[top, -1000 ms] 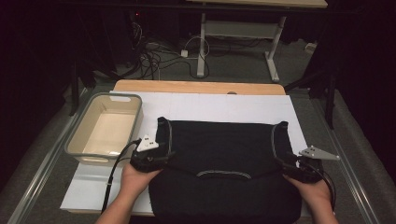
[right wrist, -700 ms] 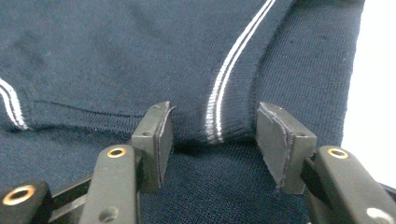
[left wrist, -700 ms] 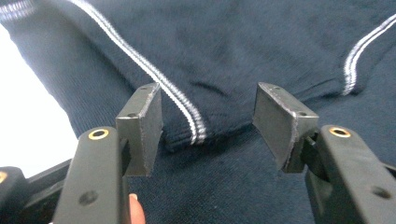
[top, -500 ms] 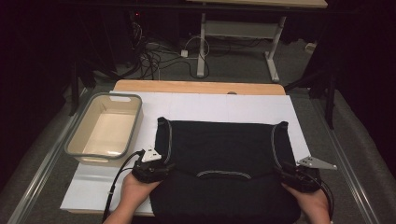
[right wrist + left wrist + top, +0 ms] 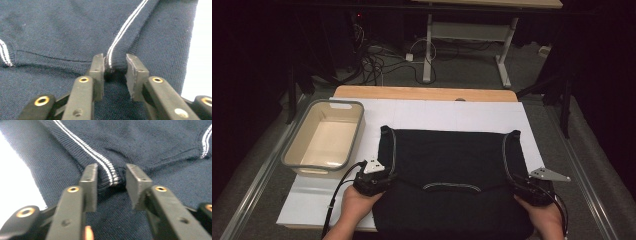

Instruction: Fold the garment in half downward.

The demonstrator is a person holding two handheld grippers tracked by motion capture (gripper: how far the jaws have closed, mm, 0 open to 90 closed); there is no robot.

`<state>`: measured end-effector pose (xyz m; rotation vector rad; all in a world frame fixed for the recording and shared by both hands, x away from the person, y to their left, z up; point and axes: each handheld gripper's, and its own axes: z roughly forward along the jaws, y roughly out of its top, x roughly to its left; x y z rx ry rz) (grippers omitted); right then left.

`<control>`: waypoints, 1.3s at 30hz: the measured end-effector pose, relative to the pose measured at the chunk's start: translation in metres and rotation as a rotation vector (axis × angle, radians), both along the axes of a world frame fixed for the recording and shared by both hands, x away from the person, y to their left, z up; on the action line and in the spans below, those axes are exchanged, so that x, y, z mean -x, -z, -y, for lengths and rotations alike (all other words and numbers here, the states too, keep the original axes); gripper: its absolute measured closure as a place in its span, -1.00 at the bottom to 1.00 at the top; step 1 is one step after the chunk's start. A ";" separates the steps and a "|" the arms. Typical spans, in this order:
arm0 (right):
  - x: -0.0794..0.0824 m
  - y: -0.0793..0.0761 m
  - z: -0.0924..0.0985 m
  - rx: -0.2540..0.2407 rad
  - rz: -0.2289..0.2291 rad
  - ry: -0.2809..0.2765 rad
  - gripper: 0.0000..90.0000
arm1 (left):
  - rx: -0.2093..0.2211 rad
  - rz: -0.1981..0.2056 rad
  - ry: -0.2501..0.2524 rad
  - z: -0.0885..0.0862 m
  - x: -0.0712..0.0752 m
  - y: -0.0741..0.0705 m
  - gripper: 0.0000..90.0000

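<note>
A: Left gripper first: jaws narrowed, just been closing, striped cuff bunched between the pads. Left pad against the rib, right pad at the fold's edge, a sliver of gap perhaps; full pinch hard to call

B: Right gripper: jaws narrow too, just been closing, pressed on a folded striped edge from both sides. Cloth humped up between the pads, white double stripe running up and away from the left pad

A: Seen from above: left gripper at the near-left edge of the sweater, held in the left hand, cable trailing off toward the table's near edge

B: Right gripper at the near-right edge, in the right hand, grey plate sticking out to the right

A: Sweater dark navy, spread flat over the white mat, sleeves folded in along both sides, collar curve between the two grippers, near hem hanging over the mat's near edge

B: Further out: grey-rimmed bin on the mat's left, just beside the sweater's left sleeve, not touching. Wooden table edge past the mat, desk legs and cables on the floor beyond
</note>
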<state>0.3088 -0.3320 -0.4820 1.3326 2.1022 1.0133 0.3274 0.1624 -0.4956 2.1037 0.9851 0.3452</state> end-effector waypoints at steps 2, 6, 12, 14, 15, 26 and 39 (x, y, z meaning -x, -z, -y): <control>0.000 0.000 0.000 -0.001 0.001 -0.005 0.67 | -0.001 0.001 0.011 0.000 0.000 0.000 0.50; 0.001 0.000 -0.001 0.001 0.002 -0.013 0.75 | 0.002 0.000 0.024 0.000 0.000 0.000 0.63; 0.003 -0.001 -0.002 0.007 0.020 -0.011 0.80 | -0.011 0.016 0.035 0.001 0.002 0.000 0.73; 0.004 -0.001 -0.001 0.011 0.035 -0.015 0.81 | -0.001 0.017 0.034 0.001 0.002 -0.001 0.73; 0.005 -0.002 -0.001 0.004 0.041 -0.014 0.81 | 0.008 0.020 0.033 0.000 0.003 -0.001 0.74; 0.017 -0.009 0.002 -0.021 0.130 -0.041 0.82 | 0.060 0.084 0.051 -0.008 0.017 -0.011 0.74; 0.045 -0.010 0.013 -0.019 0.154 -0.054 0.82 | 0.037 0.084 0.078 -0.012 0.040 -0.013 0.74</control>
